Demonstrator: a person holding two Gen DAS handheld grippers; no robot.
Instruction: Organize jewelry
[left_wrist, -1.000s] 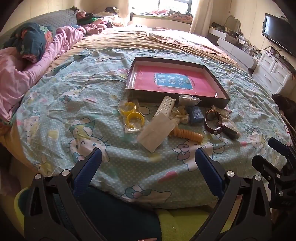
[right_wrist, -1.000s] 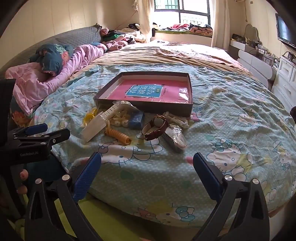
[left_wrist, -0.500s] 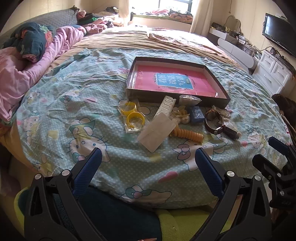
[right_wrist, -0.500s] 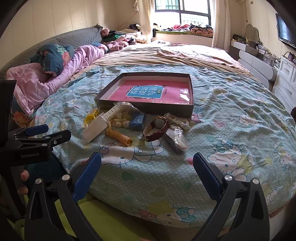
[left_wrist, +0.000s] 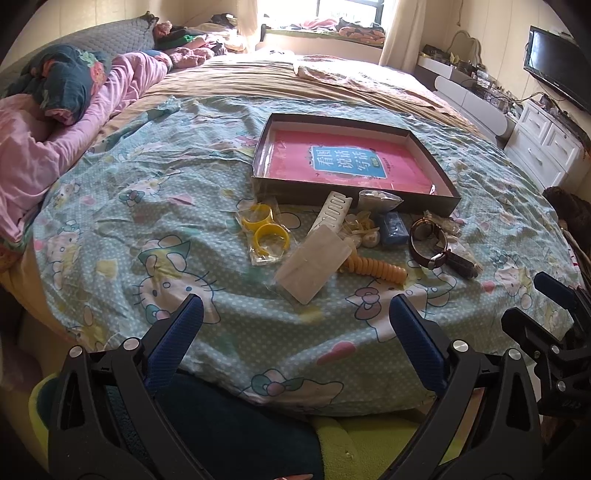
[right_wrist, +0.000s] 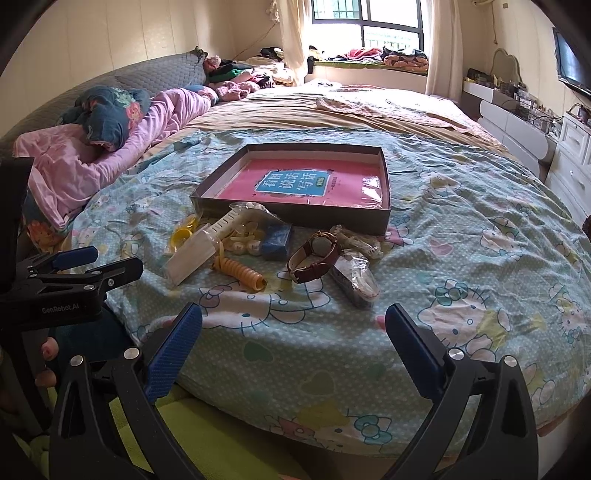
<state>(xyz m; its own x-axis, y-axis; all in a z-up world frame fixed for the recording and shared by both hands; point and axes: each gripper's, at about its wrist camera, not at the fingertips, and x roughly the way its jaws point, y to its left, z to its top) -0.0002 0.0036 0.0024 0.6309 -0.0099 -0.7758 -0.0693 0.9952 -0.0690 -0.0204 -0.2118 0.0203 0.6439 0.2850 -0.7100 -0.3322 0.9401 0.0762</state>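
While both grippers hover empty, their fingers (left_wrist: 177, 328) spread wide.

I can't read what sits inside the clear bags: the small pieces in the packet (left_wrist: 377, 198) against the dark box (left_wrist: 436, 173) are too tiny to name. The bagged dark item (right_wrist: 355, 281) beside the wristwatch (right_wrist: 314, 255) is blurred by plastic. The white strip (left_wrist: 332, 211) runs under a frosted pouch (left_wrist: 314, 263). My right gripper (left_wrist: 554, 306) is cut off at the frame edge.
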